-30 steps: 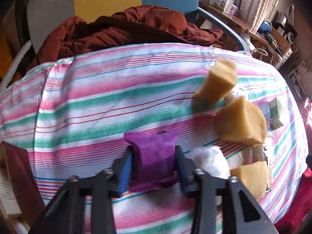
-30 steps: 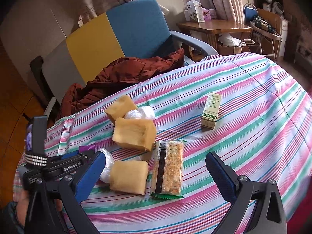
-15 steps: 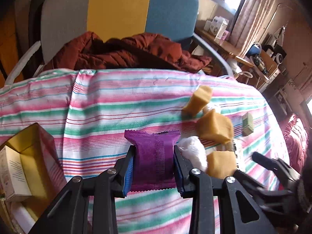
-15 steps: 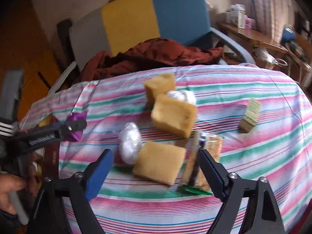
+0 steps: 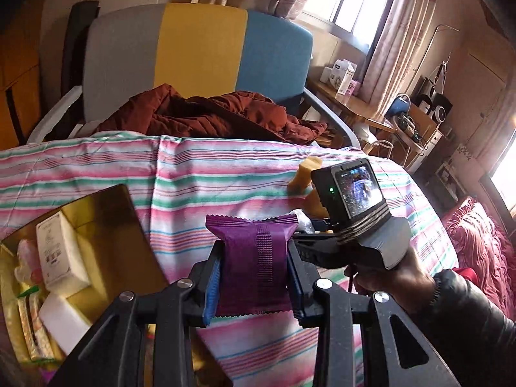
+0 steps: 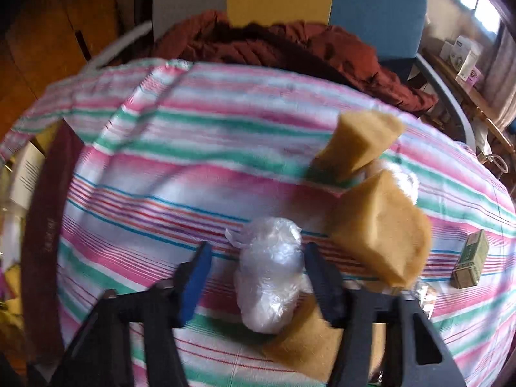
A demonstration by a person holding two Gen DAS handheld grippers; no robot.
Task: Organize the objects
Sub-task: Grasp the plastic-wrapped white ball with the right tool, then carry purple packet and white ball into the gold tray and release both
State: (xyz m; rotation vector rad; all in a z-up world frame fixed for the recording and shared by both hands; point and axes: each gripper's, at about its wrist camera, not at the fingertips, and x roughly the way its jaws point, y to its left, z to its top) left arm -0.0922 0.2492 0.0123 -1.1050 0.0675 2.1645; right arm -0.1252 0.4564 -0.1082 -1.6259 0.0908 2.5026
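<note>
My left gripper (image 5: 254,274) is shut on a purple snack packet (image 5: 254,258) and holds it above the striped tablecloth (image 5: 225,174), just right of an open gold box (image 5: 106,225) that holds a white carton (image 5: 58,251) and other packets. My right gripper (image 6: 258,277) is open, its fingers either side of a clear plastic-wrapped bundle (image 6: 269,274) lying on the cloth. Several tan sponge blocks (image 6: 380,229) lie right of the bundle. The right gripper's body and camera (image 5: 351,193) show in the left wrist view.
A small green carton (image 6: 471,258) stands at the right of the table. A rust-red jacket (image 5: 206,116) lies on a grey, yellow and blue chair (image 5: 200,48) behind the table. The gold box's dark red lid (image 6: 45,245) borders the left edge.
My left gripper has lifted the purple packet and carried it left toward the gold box. My right gripper has moved in low around the plastic-wrapped bundle and its jaws have narrowed.
</note>
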